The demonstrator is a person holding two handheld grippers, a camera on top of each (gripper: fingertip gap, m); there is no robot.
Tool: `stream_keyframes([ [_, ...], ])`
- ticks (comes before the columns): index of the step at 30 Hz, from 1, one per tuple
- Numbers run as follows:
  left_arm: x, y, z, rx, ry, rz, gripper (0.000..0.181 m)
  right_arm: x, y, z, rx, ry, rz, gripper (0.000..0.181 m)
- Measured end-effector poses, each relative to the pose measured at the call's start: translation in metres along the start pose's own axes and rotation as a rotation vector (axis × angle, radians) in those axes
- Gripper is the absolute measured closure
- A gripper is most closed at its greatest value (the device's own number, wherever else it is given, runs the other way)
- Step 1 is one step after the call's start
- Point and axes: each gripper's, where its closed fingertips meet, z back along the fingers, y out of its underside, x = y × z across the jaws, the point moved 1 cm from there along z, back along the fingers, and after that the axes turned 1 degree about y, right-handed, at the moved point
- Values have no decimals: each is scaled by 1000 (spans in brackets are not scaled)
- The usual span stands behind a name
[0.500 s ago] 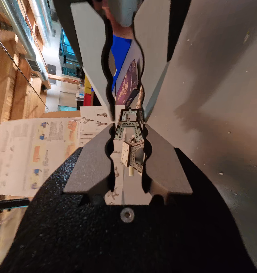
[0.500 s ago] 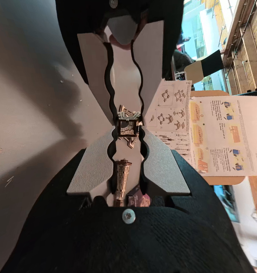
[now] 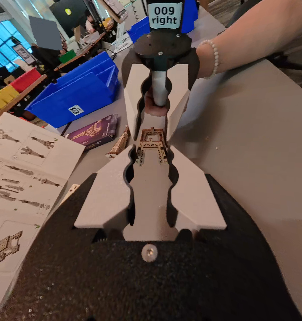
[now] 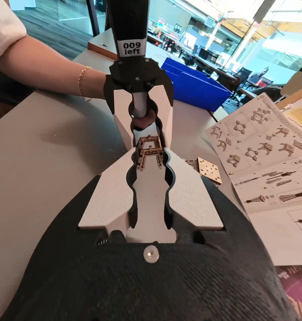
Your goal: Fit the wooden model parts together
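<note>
A small wooden lattice tower section (image 3: 151,145) with splayed legs hangs above the grey table, held from opposite sides by both grippers. My left gripper (image 3: 152,151) is shut on its leg end. My right gripper (image 4: 149,150) is shut on it from the other side, and shows facing me in the left wrist view (image 3: 151,138). The section also shows in the right wrist view (image 4: 149,152), with the left gripper (image 4: 148,145) beyond it. A wooden spire piece (image 3: 119,145) lies on the table. A square wooden base piece (image 4: 209,170) lies beside my right fingers.
Printed instruction sheets lie on the table (image 3: 25,173) (image 4: 268,165). A purple box (image 3: 94,132) and blue bins (image 3: 77,93) (image 4: 195,86) stand behind. The person's forearms (image 3: 250,43) (image 4: 51,73) reach over the grey table (image 3: 250,139). Only a small space, under 4 cm, lies between the two pairs of fingers. From either gripper's tips it is about 12 centimetres to the wooden spire piece (image 3: 119,145).
Both grippers have rolled about a quarter turn together with the tower section still held between them. The views now sit level with the table.
</note>
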Motion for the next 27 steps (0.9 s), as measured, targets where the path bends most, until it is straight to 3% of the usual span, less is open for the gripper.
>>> stream_keyframes([
  [7, -4, 19, -6, 117, 27, 3, 144, 9, 22, -7, 111, -54, -21, 155],
  [11, 1, 35, -6, 206, 4, 21, 140, 3, 39, -9, 210, -53, -178, 155],
  [18, 1, 40, -9, 228, 13, 80, 139, 2, 62, -10, 373, -6, -176, 155],
  [20, 1, 44, -9, 246, 14, 78, 138, 1, 63, -9, 373, 10, -173, 145],
  [24, 2, 48, -10, 263, 9, 75, 139, -13, 58, 7, 344, 0, -215, 134],
  [27, 2, 49, -10, 266, 5, 75, 139, -51, 55, 38, 337, 129, -238, 139],
])
